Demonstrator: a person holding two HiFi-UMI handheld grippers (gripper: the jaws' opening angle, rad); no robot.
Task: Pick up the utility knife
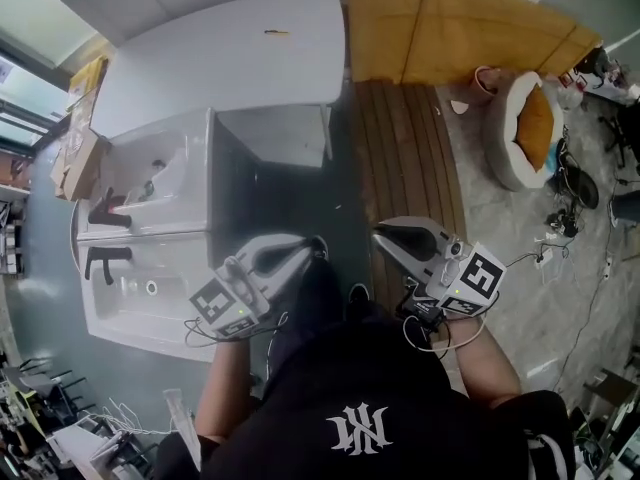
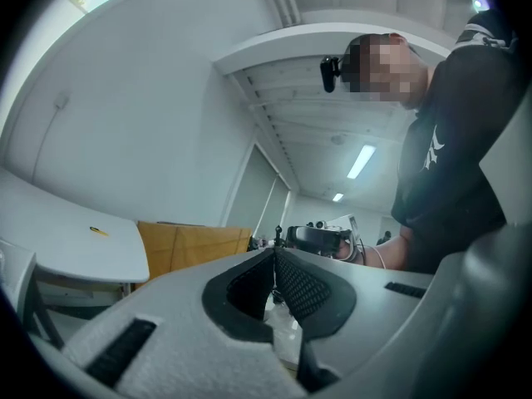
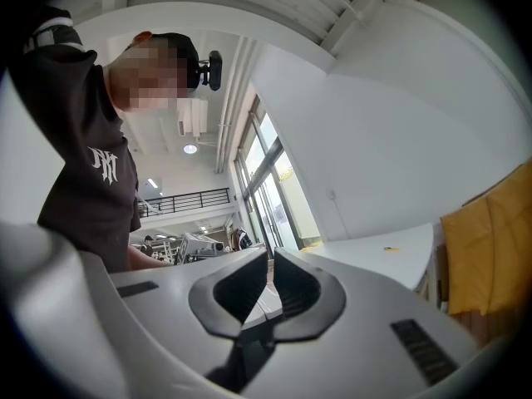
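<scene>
The utility knife [image 1: 277, 33] is a small yellow object lying on the white table [image 1: 200, 68] at the far side of the head view, well away from both grippers. It shows as a yellow speck [image 2: 98, 231] in the left gripper view and as another [image 3: 391, 248] in the right gripper view. My left gripper [image 1: 316, 245] is held close to my body with its jaws together and nothing between them [image 2: 274, 253]. My right gripper [image 1: 378, 231] is held level beside it, its jaws also shut and empty [image 3: 268, 261]. The right gripper [image 2: 320, 238] is also visible from the left one.
White moulded units [image 1: 150, 228] stand at the left between me and the table. A dark wooden slatted strip [image 1: 405, 168] runs ahead, with an orange-brown board [image 1: 460, 33] beyond it. A round pet bed [image 1: 525, 128] and cables [image 1: 565, 218] lie on the right.
</scene>
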